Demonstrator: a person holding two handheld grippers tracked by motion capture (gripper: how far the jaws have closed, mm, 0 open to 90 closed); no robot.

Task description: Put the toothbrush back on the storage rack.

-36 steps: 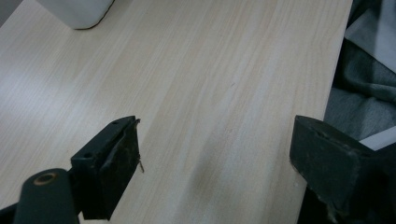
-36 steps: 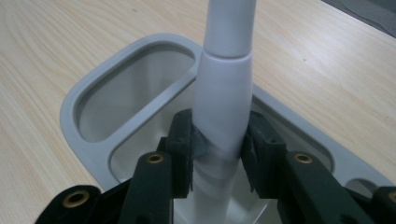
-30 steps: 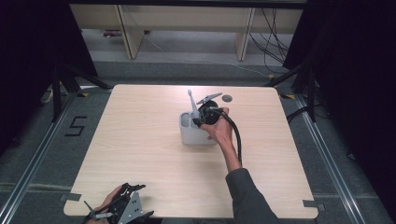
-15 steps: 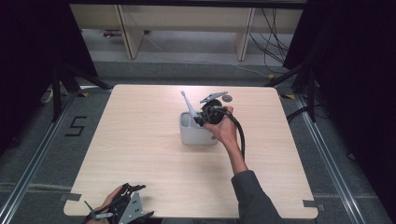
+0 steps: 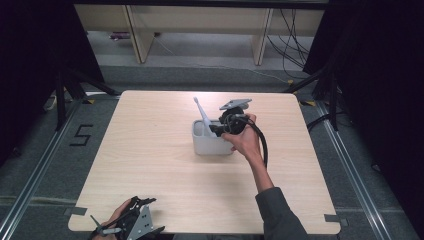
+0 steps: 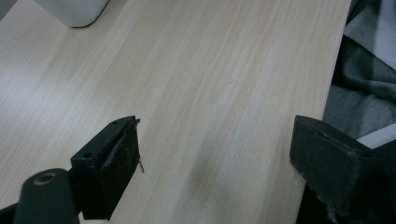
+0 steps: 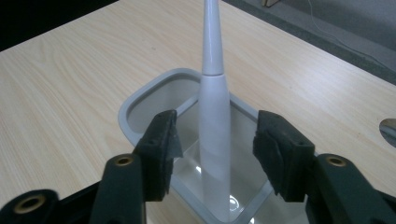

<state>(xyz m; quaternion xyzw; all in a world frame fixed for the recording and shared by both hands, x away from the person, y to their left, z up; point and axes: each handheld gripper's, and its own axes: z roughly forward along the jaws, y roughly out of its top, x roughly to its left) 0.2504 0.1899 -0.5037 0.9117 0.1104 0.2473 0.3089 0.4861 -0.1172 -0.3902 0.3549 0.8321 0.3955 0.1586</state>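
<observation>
Your right gripper, mid-frame in the high view, has just been opening, freeing the white toothbrush in the holder. In the right gripper view it stands untouched between parted pads: placement looks done.

"5" (black tape), on the floor

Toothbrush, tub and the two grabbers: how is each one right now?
toothbrush: upright in the tub, leaning on the divider, free between the jaws.
tub: open on top, standing on the table.
right gripper: open, jaws just been opening, pads off the toothbrush.
left gripper: open, nothing between its jaws, at the table's near edge.
</observation>
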